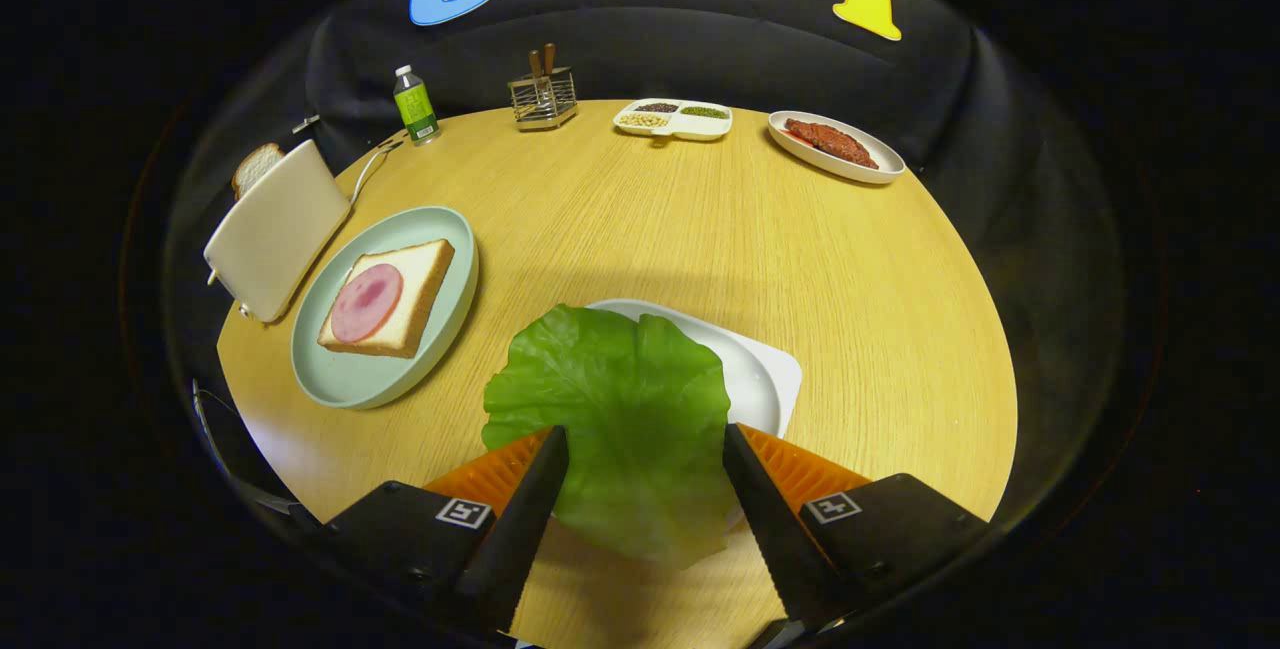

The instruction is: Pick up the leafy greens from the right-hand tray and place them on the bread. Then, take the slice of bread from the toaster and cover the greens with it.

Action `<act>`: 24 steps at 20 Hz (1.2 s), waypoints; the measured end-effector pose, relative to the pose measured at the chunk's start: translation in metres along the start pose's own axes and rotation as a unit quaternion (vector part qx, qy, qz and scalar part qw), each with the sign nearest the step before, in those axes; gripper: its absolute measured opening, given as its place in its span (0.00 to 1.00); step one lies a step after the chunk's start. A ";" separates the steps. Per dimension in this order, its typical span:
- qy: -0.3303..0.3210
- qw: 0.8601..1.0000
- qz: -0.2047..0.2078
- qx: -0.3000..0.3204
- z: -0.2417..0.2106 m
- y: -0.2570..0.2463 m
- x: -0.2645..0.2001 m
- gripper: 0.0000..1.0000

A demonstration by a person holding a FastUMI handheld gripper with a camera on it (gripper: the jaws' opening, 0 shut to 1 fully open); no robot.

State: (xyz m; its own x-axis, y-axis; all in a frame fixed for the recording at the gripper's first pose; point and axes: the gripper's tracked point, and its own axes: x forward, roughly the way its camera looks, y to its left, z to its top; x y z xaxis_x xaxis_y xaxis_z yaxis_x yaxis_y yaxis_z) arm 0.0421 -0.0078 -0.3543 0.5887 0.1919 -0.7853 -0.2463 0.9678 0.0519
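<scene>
My gripper (645, 441) is spread around the lettuce leaf (610, 409) over the white tray (770, 379); leaf looks light, floppy, tearable, so I'd pinch its near edge gently.

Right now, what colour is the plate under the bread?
Pale mint green plate, clearest in the gripper view.

- The single fisheye view rides on the gripper (645, 444), looking forward along its two spread fingers and tilted down at the tabletop (700, 219).
- It sits close above the lettuce leaf (610, 409) and white tray (770, 379).
- The toaster (275, 229) and far dishes lie well beyond, before the booth wall.
</scene>
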 end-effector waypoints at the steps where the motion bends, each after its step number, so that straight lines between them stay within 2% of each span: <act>1: -0.007 1.000 0.002 -0.002 0.004 0.000 0.001 0.97; 5: 0.000 1.000 0.002 -0.006 0.003 0.000 0.005 0.97; 7: 0.003 1.000 0.001 -0.008 0.002 0.000 0.005 0.87; 8: 0.003 1.000 0.004 -0.012 0.003 0.001 0.005 0.87; 9: 0.006 1.000 0.004 -0.012 0.003 0.000 0.006 0.82; 10: 0.007 1.000 0.004 -0.009 0.004 -0.001 0.006 0.54; 11: 0.007 1.000 0.003 -0.011 0.003 -0.001 0.007 0.53; 14: 0.007 1.000 0.001 -0.010 0.004 -0.001 0.006 0.24; 15: 0.007 1.000 0.001 -0.011 0.003 -0.001 0.007 0.24; 18: 0.002 0.999 -0.002 -0.039 0.004 0.003 0.006 0.10; 21: 0.012 1.000 0.003 -0.024 0.003 0.008 0.002 0.08; 24: -0.003 0.999 -0.022 -0.041 0.019 0.000 -0.008 0.08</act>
State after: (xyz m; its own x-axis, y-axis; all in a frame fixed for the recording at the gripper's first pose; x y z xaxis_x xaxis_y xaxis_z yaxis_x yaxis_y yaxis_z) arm 0.0520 -0.0061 -0.3364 0.6045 0.1515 -0.7821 -0.2820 0.9589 -0.0322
